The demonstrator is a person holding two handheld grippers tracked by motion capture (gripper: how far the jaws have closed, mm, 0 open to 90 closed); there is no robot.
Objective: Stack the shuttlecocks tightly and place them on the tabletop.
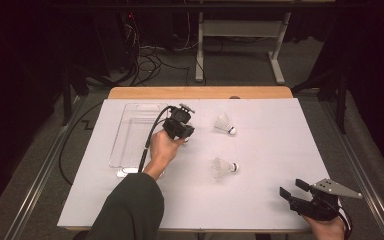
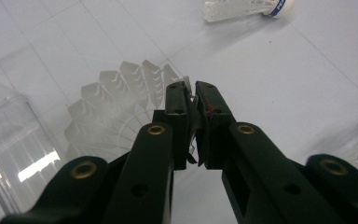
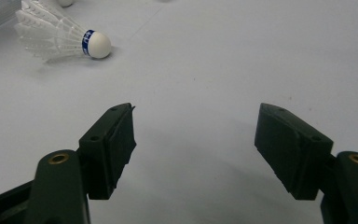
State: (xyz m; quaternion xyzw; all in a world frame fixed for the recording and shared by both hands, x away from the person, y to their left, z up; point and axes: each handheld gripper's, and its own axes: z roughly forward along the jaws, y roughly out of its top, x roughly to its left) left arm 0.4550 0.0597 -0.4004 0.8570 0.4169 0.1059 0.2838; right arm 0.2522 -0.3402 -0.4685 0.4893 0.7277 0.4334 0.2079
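Note:
My left gripper [image 1: 180, 126] hangs just right of a clear plastic tray [image 1: 130, 135]. In the left gripper view its jaws [image 2: 192, 93] stand nearly together, pinching the feather rim of a white shuttlecock [image 2: 116, 107] that fans out behind them. Two more shuttlecocks lie on the white sheet: one at the back [image 1: 224, 123] and one in the middle [image 1: 222, 168], both with the cork to the right. At the front right corner my right gripper [image 1: 292, 192] rests open, nothing between its jaws [image 3: 196, 135]. The middle shuttlecock [image 3: 56, 35], with its blue-banded cork, lies beyond it to the left.
The white sheet [image 1: 270, 150] covers a wooden table whose far edge [image 1: 200, 92] shows. The tray's clear wall [image 2: 9, 140] stands close on the left of my left gripper. Cables and a desk frame lie on the floor beyond.

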